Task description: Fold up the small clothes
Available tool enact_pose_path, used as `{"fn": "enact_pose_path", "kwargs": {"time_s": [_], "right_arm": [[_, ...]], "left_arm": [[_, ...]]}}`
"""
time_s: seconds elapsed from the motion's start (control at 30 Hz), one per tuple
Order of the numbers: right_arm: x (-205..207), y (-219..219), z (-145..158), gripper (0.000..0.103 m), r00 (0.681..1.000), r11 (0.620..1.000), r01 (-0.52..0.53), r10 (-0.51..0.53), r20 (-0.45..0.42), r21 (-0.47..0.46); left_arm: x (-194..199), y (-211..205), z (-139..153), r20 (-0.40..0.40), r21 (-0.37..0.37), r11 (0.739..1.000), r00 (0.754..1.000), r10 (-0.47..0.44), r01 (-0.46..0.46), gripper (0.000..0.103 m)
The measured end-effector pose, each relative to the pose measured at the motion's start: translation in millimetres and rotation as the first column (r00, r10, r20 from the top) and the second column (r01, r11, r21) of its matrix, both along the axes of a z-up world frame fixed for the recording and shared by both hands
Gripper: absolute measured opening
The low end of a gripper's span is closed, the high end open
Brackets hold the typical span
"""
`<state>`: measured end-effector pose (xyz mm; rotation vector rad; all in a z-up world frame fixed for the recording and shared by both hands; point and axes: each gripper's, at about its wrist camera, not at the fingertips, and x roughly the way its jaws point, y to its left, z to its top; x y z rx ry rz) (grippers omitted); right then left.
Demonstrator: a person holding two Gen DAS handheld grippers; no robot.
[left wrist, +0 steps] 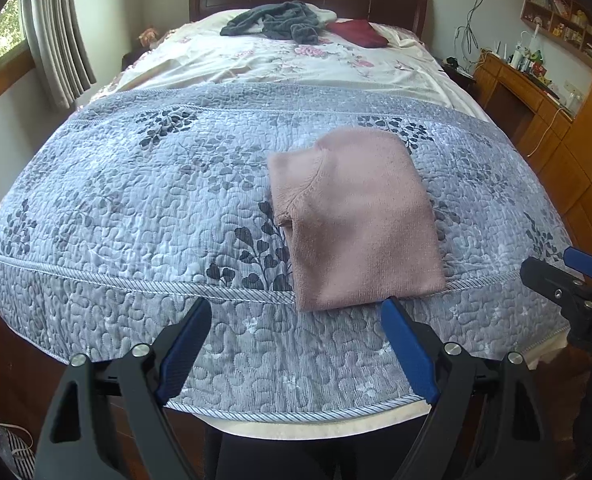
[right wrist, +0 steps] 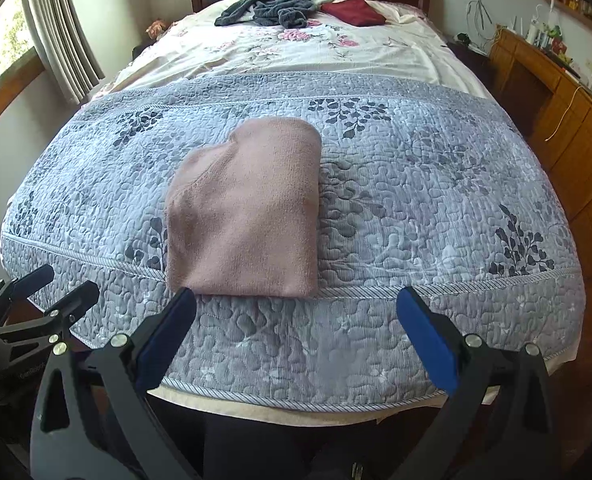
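A pink knitted garment [left wrist: 356, 220] lies folded into a thick rectangle near the foot of the bed, on the grey-blue quilt [left wrist: 136, 200]. In the right wrist view the same pink garment [right wrist: 248, 212] sits left of centre. My left gripper [left wrist: 296, 312] hovers open just short of the garment's near edge, nothing between its blue pads. My right gripper [right wrist: 296, 300] is open too, held back over the quilt's hanging border with its left pad close to the garment's near left corner. Each gripper shows at the edge of the other's view.
A dark grey garment [left wrist: 280, 20] lies crumpled and a dark red one [left wrist: 360, 32] lies flat at the head of the bed on a floral sheet [left wrist: 276, 64]. A wooden desk [left wrist: 528, 92] with shelves stands along the right wall. A curtained window [left wrist: 24, 40] is at left.
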<state>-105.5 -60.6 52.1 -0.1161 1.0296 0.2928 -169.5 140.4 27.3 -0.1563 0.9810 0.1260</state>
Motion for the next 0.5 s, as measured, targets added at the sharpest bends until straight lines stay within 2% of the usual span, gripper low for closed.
{"fn": "enact_pose_path", "kwargs": {"time_s": [0.2, 0.5], "right_arm": [[0, 3, -8, 0.1, 1.0, 0.999, 0.012, -0.012, -0.008, -0.045], [9, -2, -19, 0.1, 0.999, 0.999, 0.024, -0.025, -0.029, -0.037]], "left_arm": [[1, -4, -6, -0.015, 0.018, 1.0, 1.0, -0.007, 0.007, 0.087], [8, 0, -16, -0.033, 0.014, 1.0, 0.999, -0.001, 0.001, 0.087]]}}
